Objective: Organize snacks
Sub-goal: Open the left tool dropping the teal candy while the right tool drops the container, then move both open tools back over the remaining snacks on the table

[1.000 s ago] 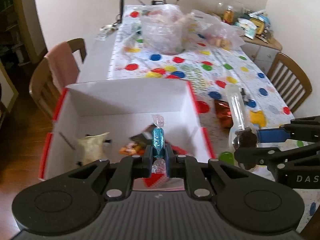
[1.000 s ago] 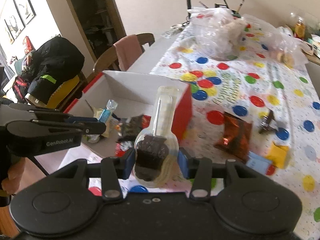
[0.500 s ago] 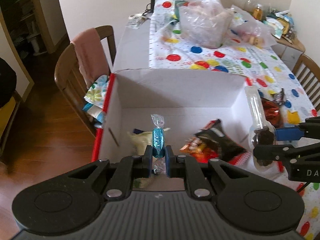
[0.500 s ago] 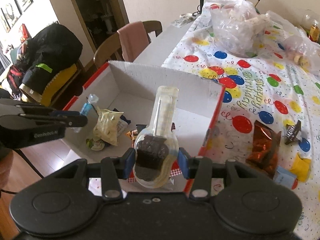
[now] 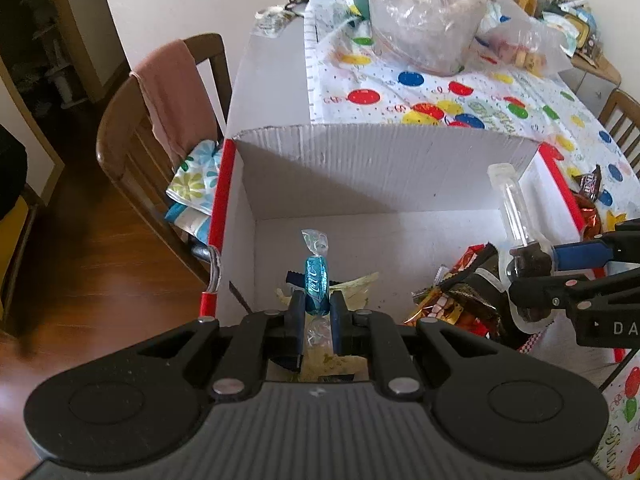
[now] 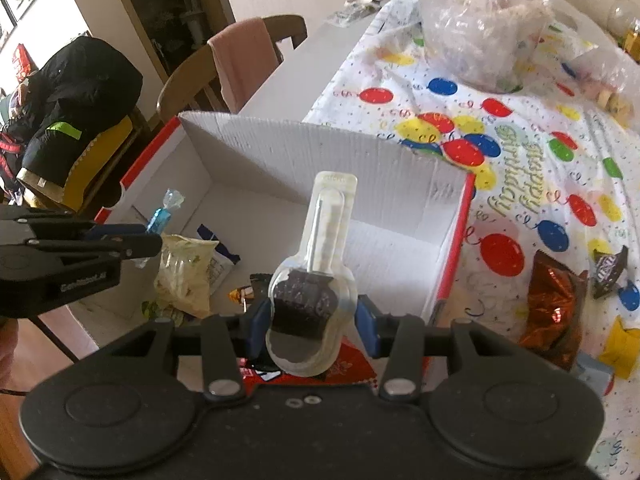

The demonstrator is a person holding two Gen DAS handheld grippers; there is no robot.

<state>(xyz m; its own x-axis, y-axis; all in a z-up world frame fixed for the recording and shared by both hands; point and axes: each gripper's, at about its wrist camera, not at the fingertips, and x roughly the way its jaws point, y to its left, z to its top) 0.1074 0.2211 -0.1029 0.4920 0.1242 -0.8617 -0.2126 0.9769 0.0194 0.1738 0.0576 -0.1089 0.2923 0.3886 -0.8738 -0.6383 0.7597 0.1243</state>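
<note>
My left gripper [image 5: 315, 307] is shut on a blue wrapped candy [image 5: 316, 284] and holds it over the left part of a white cardboard box [image 5: 380, 160] with red edges. The candy also shows in the right wrist view [image 6: 159, 219]. My right gripper [image 6: 308, 312] is shut on a clear-packaged chocolate lollipop [image 6: 316, 280], held over the box's right part. The lollipop shows in the left wrist view [image 5: 520, 248]. Inside the box lie a pale yellow packet [image 6: 182, 272] and dark and red snack packs [image 5: 460, 296].
On the balloon-print tablecloth [image 6: 520, 168] right of the box lie an orange foil pack [image 6: 554, 304], a dark candy [image 6: 608, 268] and a yellow piece [image 6: 624, 344]. Clear plastic bags [image 5: 420, 28] stand at the back. A chair with a pink cloth [image 5: 172, 92] is at left.
Both grippers have moved left and forward over the box with their snacks still held. The box now fills more of both views.
</note>
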